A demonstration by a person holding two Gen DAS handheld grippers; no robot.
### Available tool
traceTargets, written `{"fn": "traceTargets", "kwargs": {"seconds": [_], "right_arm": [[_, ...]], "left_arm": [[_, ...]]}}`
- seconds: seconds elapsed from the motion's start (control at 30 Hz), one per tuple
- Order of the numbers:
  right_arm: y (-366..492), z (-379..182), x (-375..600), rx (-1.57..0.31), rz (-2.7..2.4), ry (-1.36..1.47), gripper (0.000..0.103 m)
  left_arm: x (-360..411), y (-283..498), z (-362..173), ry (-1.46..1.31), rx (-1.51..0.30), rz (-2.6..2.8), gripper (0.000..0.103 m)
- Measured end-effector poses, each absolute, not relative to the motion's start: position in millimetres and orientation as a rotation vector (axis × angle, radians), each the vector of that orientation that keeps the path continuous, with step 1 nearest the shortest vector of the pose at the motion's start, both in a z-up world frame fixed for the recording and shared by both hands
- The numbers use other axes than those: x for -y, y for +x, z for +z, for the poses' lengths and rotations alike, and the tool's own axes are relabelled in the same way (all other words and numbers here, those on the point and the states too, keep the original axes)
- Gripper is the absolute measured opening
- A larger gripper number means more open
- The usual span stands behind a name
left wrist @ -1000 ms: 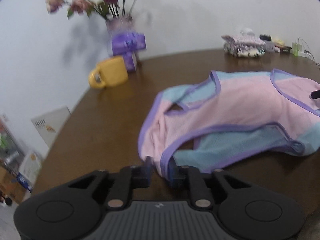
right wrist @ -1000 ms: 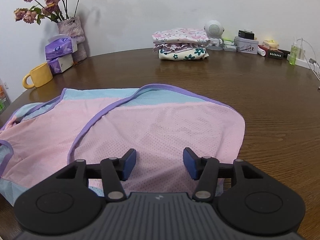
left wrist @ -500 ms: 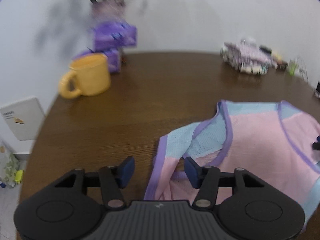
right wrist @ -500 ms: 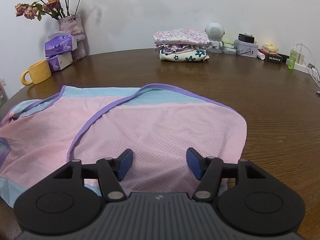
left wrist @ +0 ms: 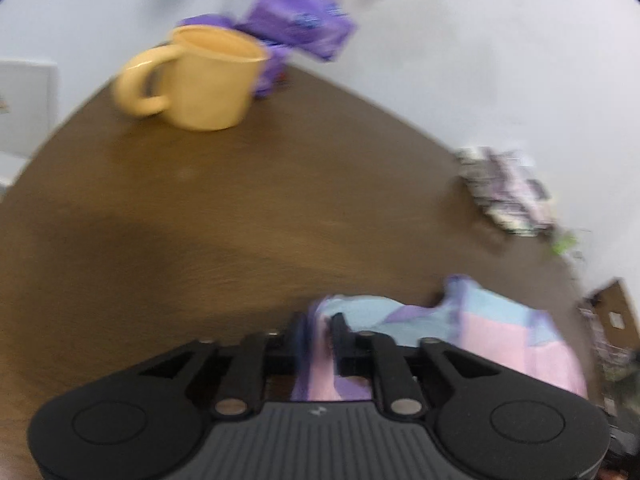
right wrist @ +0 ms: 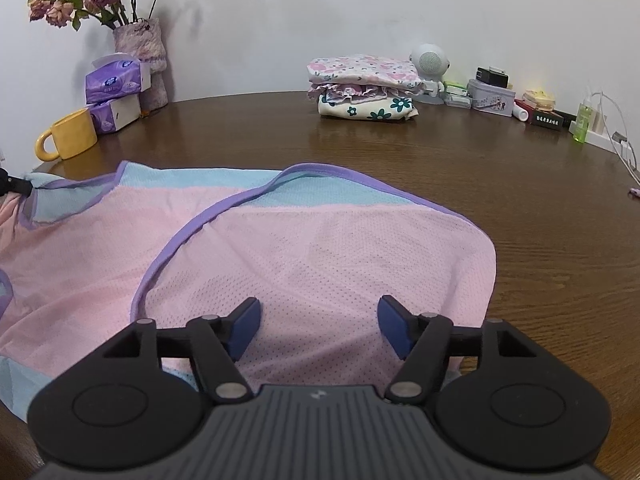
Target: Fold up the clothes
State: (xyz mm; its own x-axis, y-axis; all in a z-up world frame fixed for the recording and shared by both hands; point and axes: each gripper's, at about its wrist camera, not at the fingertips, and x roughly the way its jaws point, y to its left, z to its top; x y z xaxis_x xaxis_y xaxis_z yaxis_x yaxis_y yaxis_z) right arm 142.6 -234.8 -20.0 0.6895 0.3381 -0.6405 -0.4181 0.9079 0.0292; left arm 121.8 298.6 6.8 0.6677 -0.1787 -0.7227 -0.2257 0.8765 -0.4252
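Garment: the pink, blue and purple mesh garment [right wrist: 320,248] lies on the brown table [right wrist: 520,200], in front of my right tool. One part with a purple border is laid over the pink panel, so I judge it is partly folded.

Left gripper: my left gripper [left wrist: 319,346] has its jaws close together with cloth between them. It is clamped on the left edge of the garment, near the purple trim. This view is blurred, so I cannot tell how high the edge is lifted.

Right gripper: my right gripper [right wrist: 318,330] has its jaws wide apart. It hovers over the pink panel and holds nothing. I cannot tell if the tips touch the cloth.

Folded pile: a stack of folded clothes [right wrist: 362,88] sits at the far side of the table, well apart from the garment. I judge these pieces are finished.

Progress: I think the task is in its middle for this piece. One flap lies over, and the left side is gripped, perhaps to bring it across. The garment is not a compact packet now, so more folds are left.

Risk: the yellow mug [left wrist: 192,80] and the purple tissue packs [right wrist: 114,94] stand near the left edge. A wide swing of my left tool could hit them.
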Motion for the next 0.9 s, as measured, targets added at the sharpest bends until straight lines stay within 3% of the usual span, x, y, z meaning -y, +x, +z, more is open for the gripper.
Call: {"fn": "traceTargets", "kwargs": {"seconds": [0.1, 0.13, 0.23, 0.3, 0.33, 0.63, 0.87, 0.9], "right_arm": [[143, -20, 236, -0.691, 0.425, -0.123, 0.067], [143, -20, 236, -0.691, 0.426, -0.122, 0.067], [142, -20, 236, -0.691, 0.429, -0.125, 0.068], [142, -20, 236, -0.691, 0.431, -0.127, 0.069], [142, -20, 236, -0.690, 0.431, -0.127, 0.069], [138, -21, 236, -0.681, 0.451, -0.129, 0.071], [138, -20, 237, -0.688, 0.471, -0.120, 0.073], [138, -20, 237, -0.687, 0.471, -0.126, 0.073]], "left_arm": [[-301, 111, 18, -0.489, -0.796, 0.074, 0.051], [-298, 106, 24, -0.446, -0.767, 0.099, 0.051], [-273, 98, 42, -0.271, -0.707, 0.079, 0.044], [-255, 99, 44, -0.161, -0.698, 0.066, 0.027], [-245, 101, 42, -0.108, -0.705, 0.060, 0.024], [-163, 124, 20, 0.362, -0.752, 0.003, 0.024], [-156, 135, 5, 0.477, -0.797, -0.001, 0.024], [-156, 136, 4, 0.488, -0.802, -0.010, 0.018]]}}
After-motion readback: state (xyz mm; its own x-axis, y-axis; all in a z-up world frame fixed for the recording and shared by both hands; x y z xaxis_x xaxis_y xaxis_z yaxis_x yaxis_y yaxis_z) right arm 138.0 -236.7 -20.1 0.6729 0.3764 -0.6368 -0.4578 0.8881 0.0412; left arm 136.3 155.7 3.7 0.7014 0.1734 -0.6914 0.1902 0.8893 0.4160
